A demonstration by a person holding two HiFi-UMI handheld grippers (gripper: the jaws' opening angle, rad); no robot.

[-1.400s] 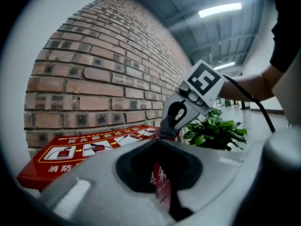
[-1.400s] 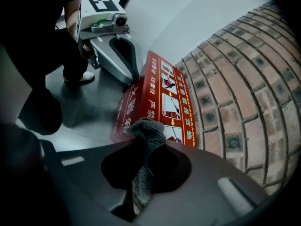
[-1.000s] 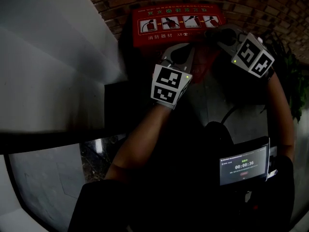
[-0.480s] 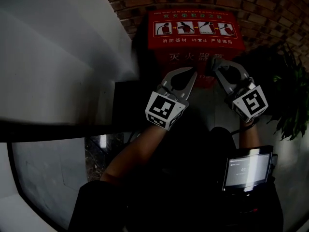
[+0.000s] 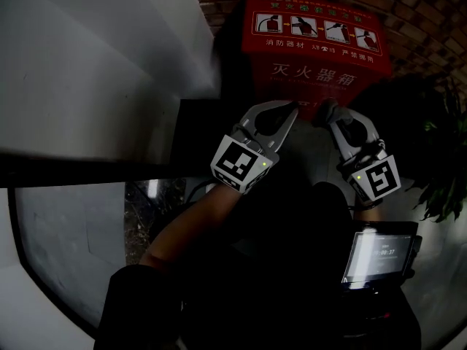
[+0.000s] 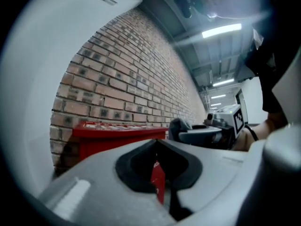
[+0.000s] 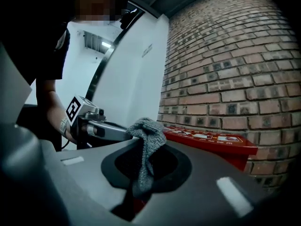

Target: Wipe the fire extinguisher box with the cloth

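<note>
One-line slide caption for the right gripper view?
Right gripper shut on a grey knitted cloth, facing the red fire extinguisher box against a brick wall, left gripper alongside.

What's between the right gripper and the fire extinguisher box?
Only the grey cloth, pinched in the right gripper and bunched toward the fire extinguisher box. The right gripper view shows it.
</note>
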